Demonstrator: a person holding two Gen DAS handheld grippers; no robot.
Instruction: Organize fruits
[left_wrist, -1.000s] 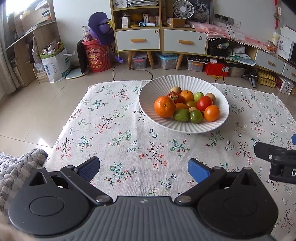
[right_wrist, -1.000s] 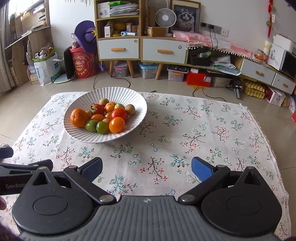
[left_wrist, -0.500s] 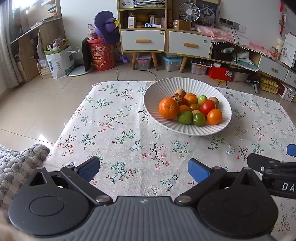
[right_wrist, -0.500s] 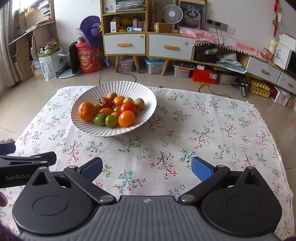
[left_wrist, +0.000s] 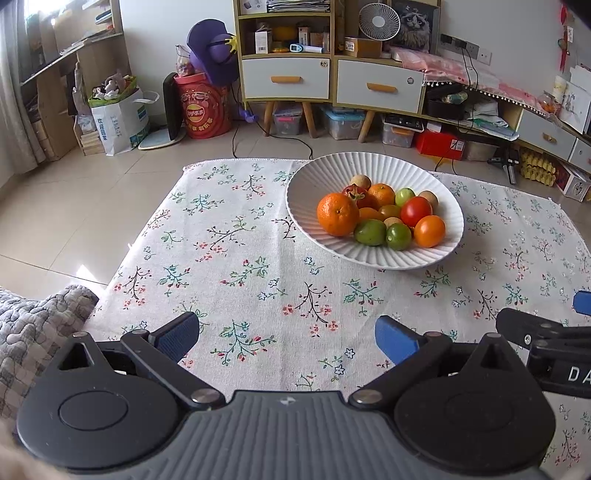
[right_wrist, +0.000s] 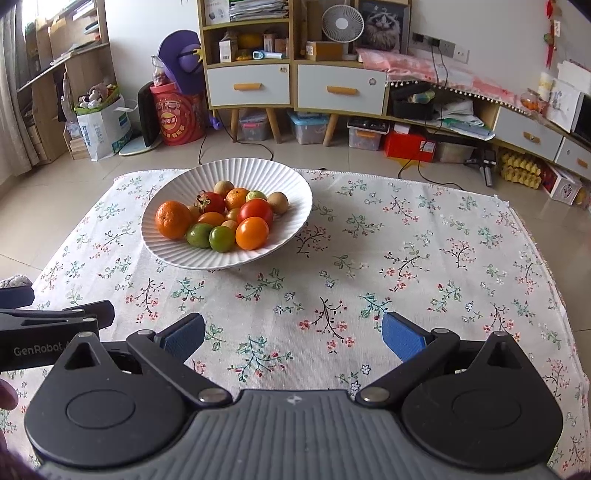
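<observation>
Fruits (left_wrist: 380, 216) lie well beyond the spread, empty left gripper (left_wrist: 286, 338).

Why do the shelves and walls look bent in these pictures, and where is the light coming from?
Both wrist views use fisheye lenses, so straight lines bow near the edges. In the left wrist view, daylight enters top left, leaving glare on the floor tiles. In the right wrist view, the white bowl casts a soft shadow toward its right; the fruit stays sharp.
</observation>
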